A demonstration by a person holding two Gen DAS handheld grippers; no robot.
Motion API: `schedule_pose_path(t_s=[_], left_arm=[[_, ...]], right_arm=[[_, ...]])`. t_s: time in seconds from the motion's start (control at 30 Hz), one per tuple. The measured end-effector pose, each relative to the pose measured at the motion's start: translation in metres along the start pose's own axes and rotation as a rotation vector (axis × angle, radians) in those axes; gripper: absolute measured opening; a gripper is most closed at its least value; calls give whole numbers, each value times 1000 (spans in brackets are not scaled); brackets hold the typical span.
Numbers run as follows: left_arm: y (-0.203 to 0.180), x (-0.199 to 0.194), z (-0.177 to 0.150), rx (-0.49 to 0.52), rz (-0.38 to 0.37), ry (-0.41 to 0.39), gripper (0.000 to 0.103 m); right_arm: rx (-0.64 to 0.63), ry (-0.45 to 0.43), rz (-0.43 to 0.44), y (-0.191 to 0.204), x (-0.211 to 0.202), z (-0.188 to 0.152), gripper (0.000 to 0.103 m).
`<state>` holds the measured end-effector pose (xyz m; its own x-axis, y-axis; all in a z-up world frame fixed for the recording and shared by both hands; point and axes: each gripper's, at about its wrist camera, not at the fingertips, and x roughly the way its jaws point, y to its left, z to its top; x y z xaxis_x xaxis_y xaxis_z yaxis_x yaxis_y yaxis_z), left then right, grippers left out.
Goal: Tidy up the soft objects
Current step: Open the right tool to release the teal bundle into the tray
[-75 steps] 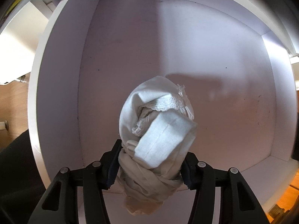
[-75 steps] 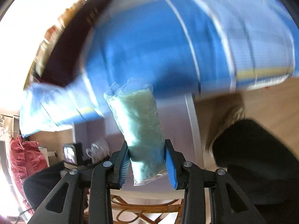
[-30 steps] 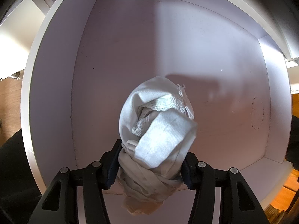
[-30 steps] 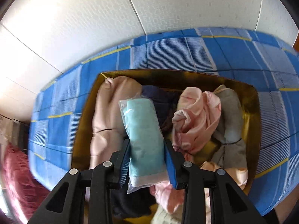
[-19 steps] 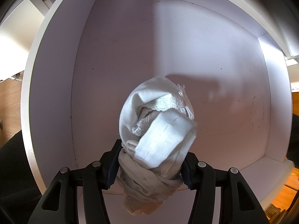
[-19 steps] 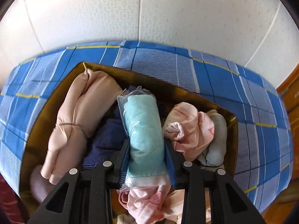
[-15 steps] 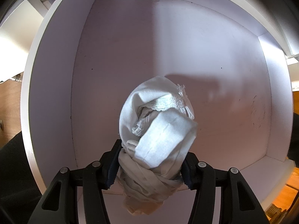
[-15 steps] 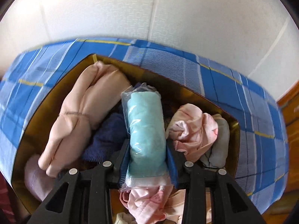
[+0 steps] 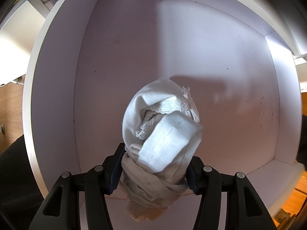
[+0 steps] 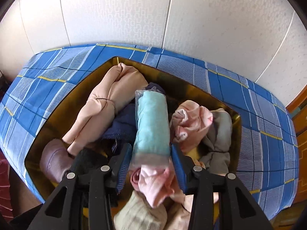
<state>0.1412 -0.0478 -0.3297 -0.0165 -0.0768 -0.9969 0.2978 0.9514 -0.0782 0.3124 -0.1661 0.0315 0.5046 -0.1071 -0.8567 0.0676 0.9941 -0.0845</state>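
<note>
Left gripper (image 9: 153,169) clamps white cloth (image 9: 161,134) inside white drawer (image 9: 55,88); right gripper (image 10: 151,160) possibly loosening on teal roll (image 10: 152,124).

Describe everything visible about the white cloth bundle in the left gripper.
The white cloth bundle is off-white fabric rolled and knotted into a lump. A lace-like scalloped trim, a frayed corner and a flat waffle-textured fold show on its front; twisted, slightly dingier wraps hang below. The left gripper is shut on its lower part, both pads pressing its sides. It is held in front of a white cabinet compartment, apparently touching nothing else.
</note>
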Motion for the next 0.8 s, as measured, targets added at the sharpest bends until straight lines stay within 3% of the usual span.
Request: schedule_pose_path(t_s=[0.27,0.47,0.8], left_arm=[[-1,-2,0,4,8,-1,56],[-1,-2,0,2,6,0,56],[7,-5,-1,-28,-17,-16,56]], right_arm=[[-18,-27,17,-3,-12,-15,43],[3,-71,96,-15,-28,-31,43],[15,-138,157,-45,-54,-89,43]])
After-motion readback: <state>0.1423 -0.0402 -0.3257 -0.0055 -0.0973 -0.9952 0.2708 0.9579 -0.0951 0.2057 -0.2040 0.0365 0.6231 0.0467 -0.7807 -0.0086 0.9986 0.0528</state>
